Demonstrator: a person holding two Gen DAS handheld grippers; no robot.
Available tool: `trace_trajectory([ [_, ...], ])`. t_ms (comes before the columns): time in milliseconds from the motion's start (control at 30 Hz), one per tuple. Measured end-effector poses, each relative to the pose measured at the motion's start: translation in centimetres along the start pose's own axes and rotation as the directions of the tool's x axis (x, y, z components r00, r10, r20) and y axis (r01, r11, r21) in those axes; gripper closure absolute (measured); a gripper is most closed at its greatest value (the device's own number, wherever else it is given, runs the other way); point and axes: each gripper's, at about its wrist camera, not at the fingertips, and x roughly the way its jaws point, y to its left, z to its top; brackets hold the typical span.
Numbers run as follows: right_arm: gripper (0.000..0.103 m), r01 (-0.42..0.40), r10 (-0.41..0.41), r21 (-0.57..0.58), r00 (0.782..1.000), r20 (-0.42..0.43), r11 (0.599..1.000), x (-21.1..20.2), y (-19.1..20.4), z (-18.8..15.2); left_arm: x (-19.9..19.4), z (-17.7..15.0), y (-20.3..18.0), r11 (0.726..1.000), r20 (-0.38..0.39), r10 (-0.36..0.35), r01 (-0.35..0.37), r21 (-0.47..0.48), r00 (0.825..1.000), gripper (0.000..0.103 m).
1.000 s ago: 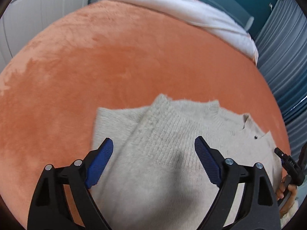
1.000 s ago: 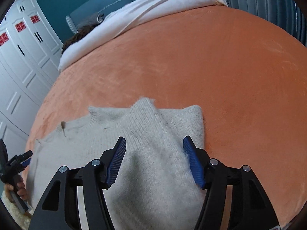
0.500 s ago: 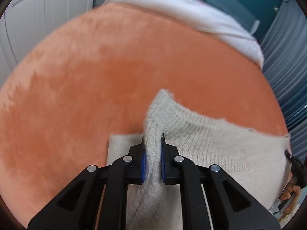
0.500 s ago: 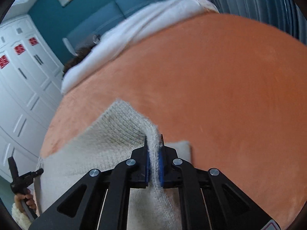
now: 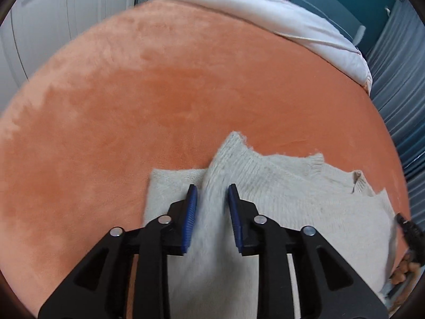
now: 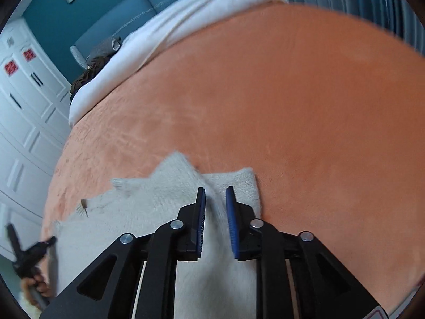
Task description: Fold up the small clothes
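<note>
While the cream knit sweater (image 5: 287, 199) is lying on the near edge of the orange blanket (image 5: 159, 101), the left gripper (image 5: 211, 199) and right gripper (image 6: 215, 202) are both sitting partly open over it, fabric probably loose between the pads.

Left gripper (image 5: 211, 194) and right gripper (image 6: 215, 196) both point forward and down, fingers slightly parted.

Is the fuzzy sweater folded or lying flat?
Partly folded. The sweater has a sleeve laid over its body on the orange blanket, so a second layer shows along that edge.
</note>
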Motion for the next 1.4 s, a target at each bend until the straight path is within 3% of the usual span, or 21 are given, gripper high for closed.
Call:
trace_trajectory([
  [67, 0.084, -0.037, 0.041, -0.087, 0.999, 0.036, 0.995, -2.7, 3.1, -1.5, -3.2, -1.3, -1.4, 0.998, 0.06, 0.056, -0.057, 0.023, 0.997, 0.065],
  [100, 0.085, -0.088, 0.092, -0.131, 0.995, 0.024, 0.987, -3.5, 5.3, -3.0, -4.9, -2.2, -2.4, 0.999, 0.087, 0.044, -0.047, 0.026, 0.995, 0.065],
  [167, 0.085, -0.202, 0.197, -0.2, 0.979, -0.046, 0.959, -3.7, 9.7, -6.2, -7.3, -4.5, -5.6, 0.996, 0.101, -0.073, 0.067, 0.054, 0.992, 0.065],
  [267, 0.094, -0.388, 0.335, -0.274, 0.916, -0.219, 0.88, -2.5, 16.6, -12.4, -7.2, -8.1, -10.4, 0.975, 0.036, -0.214, 0.211, 0.066, 0.976, 0.065],
  [300, 0.095, -0.412, 0.344, -0.289, 0.903, -0.259, 0.864, -1.9, 18.1, -14.0, -6.7, -8.9, -11.4, 0.972, 0.009, -0.223, 0.221, 0.075, 0.975, 0.065],
  [367, 0.095, -0.429, 0.339, -0.31, 0.89, -0.304, 0.848, -0.9, 19.7, -15.9, -5.3, -10.4, -12.5, 0.974, -0.039, -0.207, 0.21, 0.087, 0.978, 0.065],
  [400, 0.097, -0.417, 0.323, -0.328, 0.896, -0.306, 0.847, -0.7, 19.6, -16.4, -4.5, -10.9, -12.3, 0.977, -0.054, -0.19, 0.194, 0.091, 0.98, 0.065],
  [467, 0.103, -0.376, 0.286, -0.343, 0.915, -0.286, 0.861, -0.5, 17.6, -15.9, -3.7, -11.4, -10.4, 0.988, -0.064, -0.128, 0.133, 0.084, 0.99, 0.066],
  [567, 0.103, -0.268, 0.209, -0.258, 0.95, -0.233, 0.928, -0.9, 11.6, -13.3, -4.1, -11.5, -5.7, 0.995, -0.059, -0.091, 0.093, 0.041, 0.994, 0.07],
  [600, 0.103, -0.208, 0.161, -0.231, 0.965, -0.206, 0.95, -1.2, 9.0, -12.9, -4.3, -11.6, -4.3, 0.997, -0.058, -0.065, 0.068, 0.042, 0.996, 0.072],
  [633, 0.103, -0.142, 0.106, -0.195, 0.978, -0.18, 0.97, -1.7, 5.9, -12.0, -4.7, -11.7, -2.8, 0.997, -0.06, -0.059, 0.061, 0.04, 0.996, 0.084],
  [700, 0.103, -0.029, 0.012, -0.114, 0.989, -0.145, 0.993, -2.6, 0.3, -10.9, -5.3, -12.1, 0.1, 1.0, -0.063, -0.022, 0.023, 0.015, 0.998, 0.087],
  [800, 0.103, -0.035, 0.045, 0.075, 0.99, -0.13, 0.997, -4.0, -5.6, -9.6, -6.0, -12.4, 2.8, 0.993, -0.069, -0.104, 0.1, -0.058, 0.992, 0.091],
  [867, 0.097, 0.04, -0.036, 0.039, 0.995, -0.098, 0.998, -4.9, -5.2, -8.7, -6.3, -11.7, 2.3, 0.993, -0.074, -0.101, 0.097, -0.067, 0.992, 0.09],
  [900, 0.096, 0.006, -0.003, 0.037, 0.997, -0.078, 0.999, -5.2, -4.3, -8.1, -6.7, -10.8, 1.3, 0.994, -0.05, -0.101, 0.098, -0.057, 0.994, 0.088],
  [967, 0.096, -0.115, 0.117, 0.024, 0.991, -0.066, 0.993, -5.2, -1.8, -6.4, -7.3, -8.8, -0.9, 0.993, 0.008, -0.116, 0.116, -0.016, 0.993, 0.07],
  [1033, 0.096, -0.147, 0.142, -0.085, 0.988, -0.064, 0.985, -3.6, 2.9, -4.7, -6.6, -6.6, -3.6, 0.995, 0.032, -0.103, 0.102, 0.017, 0.994, 0.061],
  [1133, 0.096, -0.134, 0.12, -0.151, 0.988, -0.094, 0.979, 0.9, 6.4, -3.1, -3.2, -4.2, -5.0, 0.997, -0.004, -0.067, 0.068, 0.029, 0.998, 0.061],
  [1267, 0.103, 0.045, -0.05, -0.043, 0.989, -0.136, 0.998, 5.4, 2.0, -3.0, 1.1, -4.3, -2.1, 0.999, -0.088, -0.03, 0.027, -0.026, 0.996, 0.062],
  [1333, 0.103, -0.017, 0.024, 0.059, 0.992, -0.128, 0.998, 5.3, -2.1, -3.0, 1.2, -4.7, 0.1, 0.994, -0.055, -0.096, 0.093, -0.057, 0.994, 0.069],
  [1400, 0.103, -0.012, 0.021, 0.078, 0.993, -0.118, 0.997, 4.1, -3.8, -2.8, 0.1, -4.7, 1.5, 0.987, -0.044, -0.129, 0.124, -0.104, 0.991, 0.075],
])
